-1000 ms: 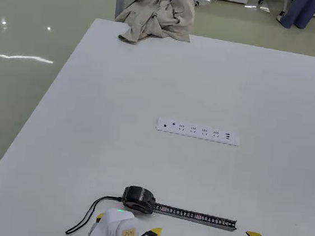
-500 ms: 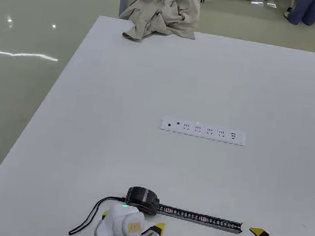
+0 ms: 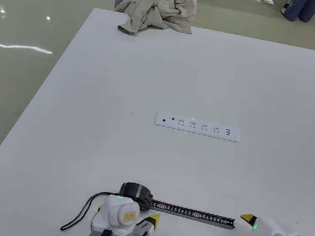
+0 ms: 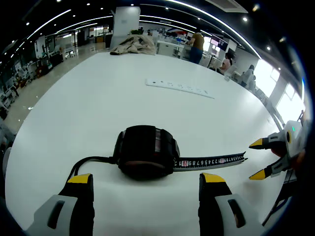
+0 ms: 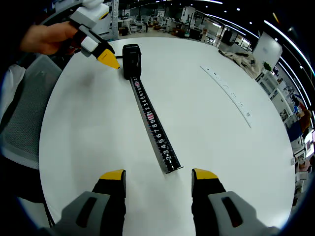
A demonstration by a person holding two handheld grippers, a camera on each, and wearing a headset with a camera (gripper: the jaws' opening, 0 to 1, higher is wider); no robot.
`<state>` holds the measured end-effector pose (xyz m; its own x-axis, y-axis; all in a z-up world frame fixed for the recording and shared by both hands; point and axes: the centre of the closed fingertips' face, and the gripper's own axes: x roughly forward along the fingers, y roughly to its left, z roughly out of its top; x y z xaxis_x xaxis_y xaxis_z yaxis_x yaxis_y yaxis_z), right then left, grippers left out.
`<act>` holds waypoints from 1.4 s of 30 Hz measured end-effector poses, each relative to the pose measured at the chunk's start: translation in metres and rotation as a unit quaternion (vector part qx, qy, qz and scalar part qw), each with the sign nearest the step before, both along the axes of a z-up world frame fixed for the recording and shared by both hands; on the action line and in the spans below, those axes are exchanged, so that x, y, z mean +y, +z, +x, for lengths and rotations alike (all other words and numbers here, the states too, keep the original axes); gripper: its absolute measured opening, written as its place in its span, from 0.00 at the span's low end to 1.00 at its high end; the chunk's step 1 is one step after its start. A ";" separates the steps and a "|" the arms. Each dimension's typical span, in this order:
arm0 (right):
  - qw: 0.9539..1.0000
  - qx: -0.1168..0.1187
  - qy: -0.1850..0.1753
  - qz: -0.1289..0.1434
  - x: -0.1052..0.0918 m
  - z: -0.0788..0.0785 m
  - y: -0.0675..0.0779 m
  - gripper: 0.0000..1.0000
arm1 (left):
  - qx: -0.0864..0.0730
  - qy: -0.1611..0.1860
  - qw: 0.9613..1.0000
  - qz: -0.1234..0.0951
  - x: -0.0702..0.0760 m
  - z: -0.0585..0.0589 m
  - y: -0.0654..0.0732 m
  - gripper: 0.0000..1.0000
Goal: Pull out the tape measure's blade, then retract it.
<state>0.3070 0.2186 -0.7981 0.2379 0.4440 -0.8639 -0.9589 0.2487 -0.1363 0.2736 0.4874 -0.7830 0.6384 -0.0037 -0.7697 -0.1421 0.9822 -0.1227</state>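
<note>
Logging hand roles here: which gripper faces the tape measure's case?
The left gripper: its open jaws point at the black case just ahead, while the right gripper faces the blade's free end.

A large open-plan office or lab hall: a broad white tabletop [image 3: 121, 91] with a power strip [image 3: 197, 126], a glossy pale floor [image 3: 30, 37], long ceiling light strips [image 4: 47, 23], rows of desks [image 5: 147, 22] further off and people [image 4: 198, 42] standing among them.

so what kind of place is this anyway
Probably a big open-plan office or lab hall: a wide white table with a power strip on it, a glossy floor around it, and long ceiling light strips over rows of desks beyond.
</note>
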 end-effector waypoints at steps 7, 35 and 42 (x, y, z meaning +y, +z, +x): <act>1.000 0.007 0.019 -0.011 -0.004 0.007 -0.007 0.51 | 0.000 0.009 1.000 -0.005 -0.001 0.005 -0.001 0.84; 0.989 0.045 0.132 -0.057 0.004 0.022 -0.019 0.44 | -0.005 0.036 0.999 -0.013 0.002 0.025 -0.005 0.80; 0.985 0.051 0.149 -0.064 0.006 0.026 -0.021 0.42 | -0.001 0.034 0.999 -0.012 0.003 0.028 -0.010 0.79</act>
<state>0.3330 0.2243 -0.8191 0.0226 0.3665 -0.9301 -0.9971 -0.0591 -0.0475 0.3014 0.4904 -0.7929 0.6396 0.0201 -0.7685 -0.2073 0.9671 -0.1472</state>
